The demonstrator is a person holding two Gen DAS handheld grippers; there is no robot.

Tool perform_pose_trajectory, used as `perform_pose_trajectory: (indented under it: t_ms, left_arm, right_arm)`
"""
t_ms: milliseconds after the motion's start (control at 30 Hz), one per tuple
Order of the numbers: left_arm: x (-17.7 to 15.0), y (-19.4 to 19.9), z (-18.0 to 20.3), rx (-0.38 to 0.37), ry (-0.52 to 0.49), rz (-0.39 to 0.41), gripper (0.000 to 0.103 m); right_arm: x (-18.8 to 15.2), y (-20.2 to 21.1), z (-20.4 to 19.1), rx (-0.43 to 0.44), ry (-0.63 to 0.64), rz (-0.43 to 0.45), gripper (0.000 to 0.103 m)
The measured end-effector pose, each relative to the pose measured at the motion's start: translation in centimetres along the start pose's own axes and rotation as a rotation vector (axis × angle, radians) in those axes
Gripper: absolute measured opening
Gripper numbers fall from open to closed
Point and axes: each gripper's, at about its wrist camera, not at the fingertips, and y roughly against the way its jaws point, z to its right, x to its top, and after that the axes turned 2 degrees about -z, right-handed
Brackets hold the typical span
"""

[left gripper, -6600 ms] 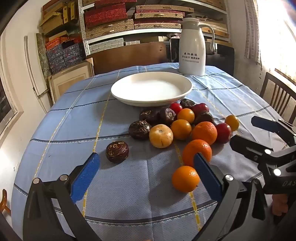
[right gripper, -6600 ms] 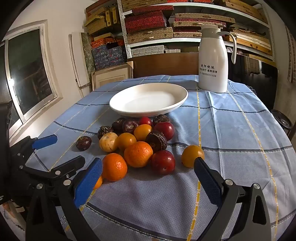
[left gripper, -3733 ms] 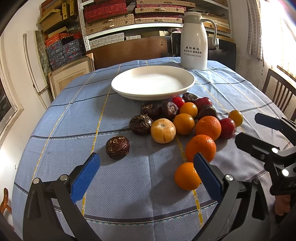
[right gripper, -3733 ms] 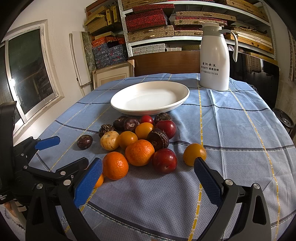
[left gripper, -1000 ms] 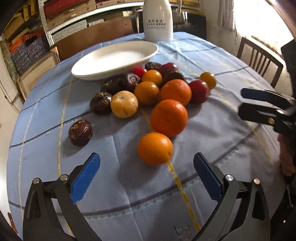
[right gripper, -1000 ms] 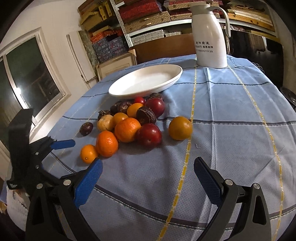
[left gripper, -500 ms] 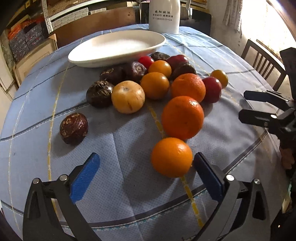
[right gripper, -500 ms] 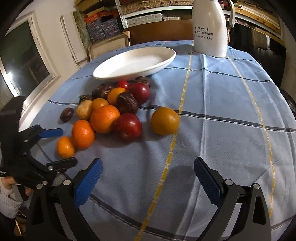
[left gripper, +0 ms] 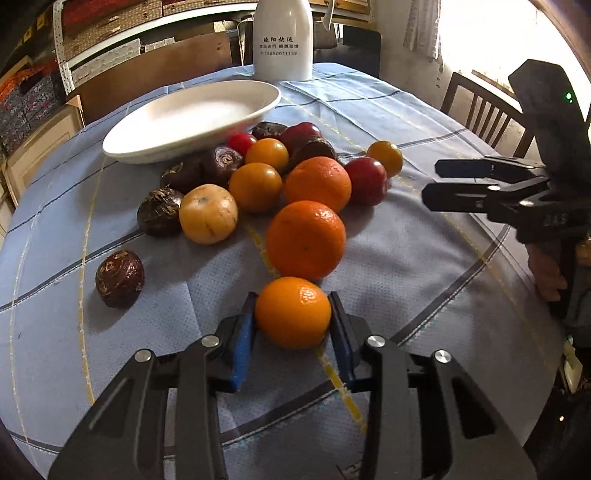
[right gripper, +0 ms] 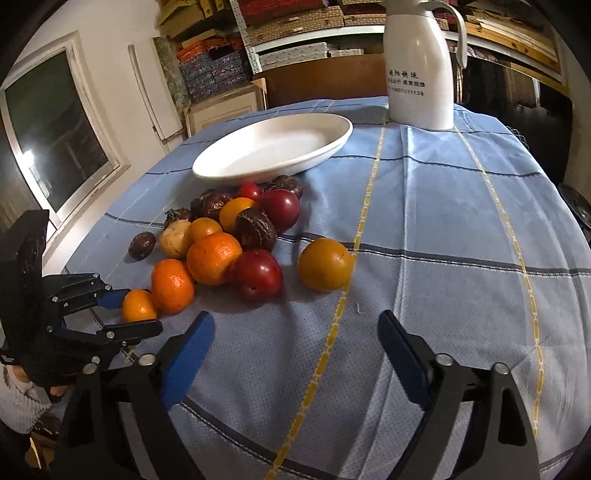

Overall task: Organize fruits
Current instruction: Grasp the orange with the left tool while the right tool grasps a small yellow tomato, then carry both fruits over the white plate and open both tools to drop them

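Note:
My left gripper (left gripper: 291, 314) is shut on a small orange (left gripper: 293, 312) that rests on the blue tablecloth; it also shows in the right wrist view (right gripper: 138, 304) between the left fingers (right gripper: 112, 297). Beyond it lies a cluster of oranges (left gripper: 306, 239), red plums (left gripper: 365, 180), a yellow fruit (left gripper: 208, 213) and dark passion fruits (left gripper: 160, 211). One dark fruit (left gripper: 119, 277) lies apart at the left. A white empty plate (left gripper: 192, 114) stands behind the cluster. My right gripper (right gripper: 295, 347) is open and empty, short of a lone orange fruit (right gripper: 325, 264).
A white thermos jug (right gripper: 421, 66) stands at the back of the round table. A wooden chair (left gripper: 480, 114) is at the right edge. Shelves with boxes (right gripper: 295, 22) line the back wall. The right gripper's body (left gripper: 517, 188) hovers at the table's right side.
My left gripper moved forward to the nearest small orange and closed its blue pads on it. My right gripper moved closer to the fruit, still open.

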Motion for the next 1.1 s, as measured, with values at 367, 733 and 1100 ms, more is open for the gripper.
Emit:
perform_pose_trajectory:
  t_ms: [367, 733, 1100]
  left_arm:
    - [-0.4, 1.0, -2.2, -0.066, 0.102, 0.044, 0.036]
    - [0.6, 1.9, -3.0, -0.089, 0.133, 0.087, 0.036]
    - [11.7, 1.7, -8.8, 0.078, 0.239, 0.231, 0.036]
  right_arm:
    - [2.8, -1.4, 1.9, 0.012, -0.054, 0.012, 0.06]
    - [2.9, -3.1, 3.1, 0.086, -0.131, -0.025, 0.038]
    - [12.2, -2.6, -0.7, 0.06, -0.09, 0.14, 0.038]
